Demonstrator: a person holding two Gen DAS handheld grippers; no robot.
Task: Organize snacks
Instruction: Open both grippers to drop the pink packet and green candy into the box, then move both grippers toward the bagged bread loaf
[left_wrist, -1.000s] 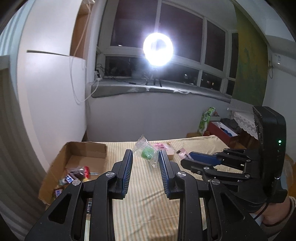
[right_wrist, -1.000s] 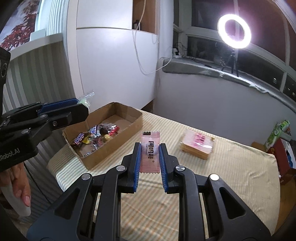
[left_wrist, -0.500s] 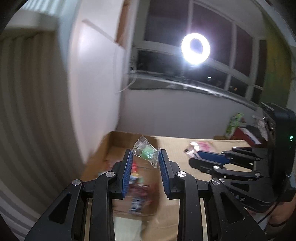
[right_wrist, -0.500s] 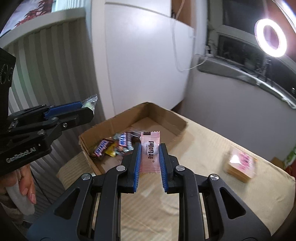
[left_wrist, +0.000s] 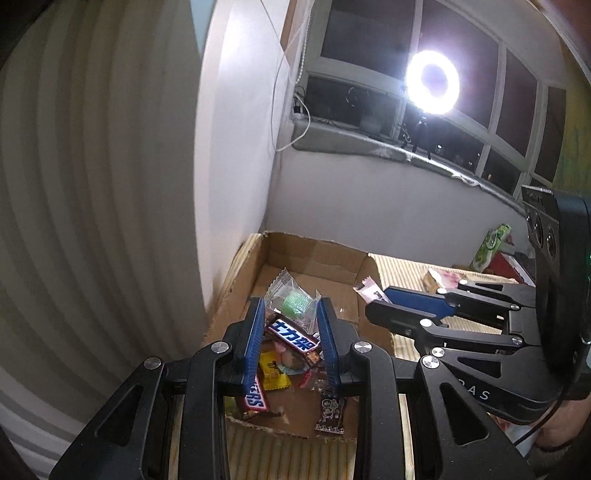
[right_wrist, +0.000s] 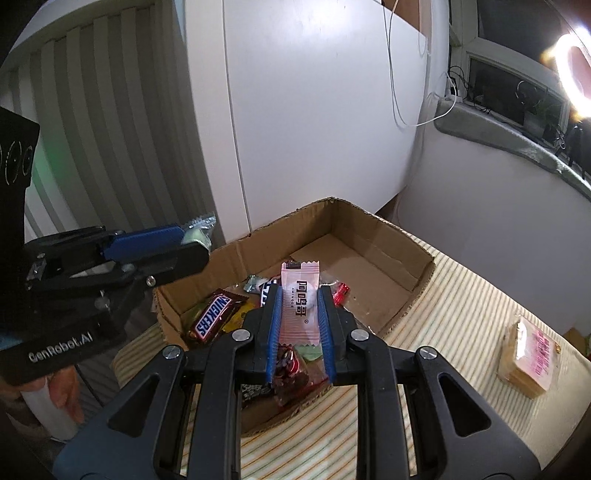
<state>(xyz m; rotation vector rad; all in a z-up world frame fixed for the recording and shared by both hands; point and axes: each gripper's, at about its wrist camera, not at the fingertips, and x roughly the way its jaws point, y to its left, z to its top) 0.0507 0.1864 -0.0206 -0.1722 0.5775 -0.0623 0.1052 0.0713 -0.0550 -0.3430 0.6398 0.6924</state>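
My left gripper (left_wrist: 291, 312) is shut on a clear wrapper with a green candy (left_wrist: 293, 301) and holds it above the near end of the open cardboard box (left_wrist: 317, 254). My right gripper (right_wrist: 300, 299) is shut on a pink wafer packet (right_wrist: 300, 306), also above the box (right_wrist: 384, 236). The box holds several snacks, among them a Snickers bar (right_wrist: 213, 318) and a second Snickers (left_wrist: 293, 336). The right gripper shows in the left wrist view (left_wrist: 384, 299), the left gripper in the right wrist view (right_wrist: 192, 243).
The box sits at the left end of a striped tablecloth (right_wrist: 461, 314), close to a white cabinet (right_wrist: 314, 110). A pink-labelled packet (right_wrist: 528, 354) lies on the cloth to the right. A ring light (left_wrist: 432, 82) stands on the windowsill behind.
Both grippers have swung left from over the tablecloth to above the box, each still holding its snack. The box now lies directly under the fingers.
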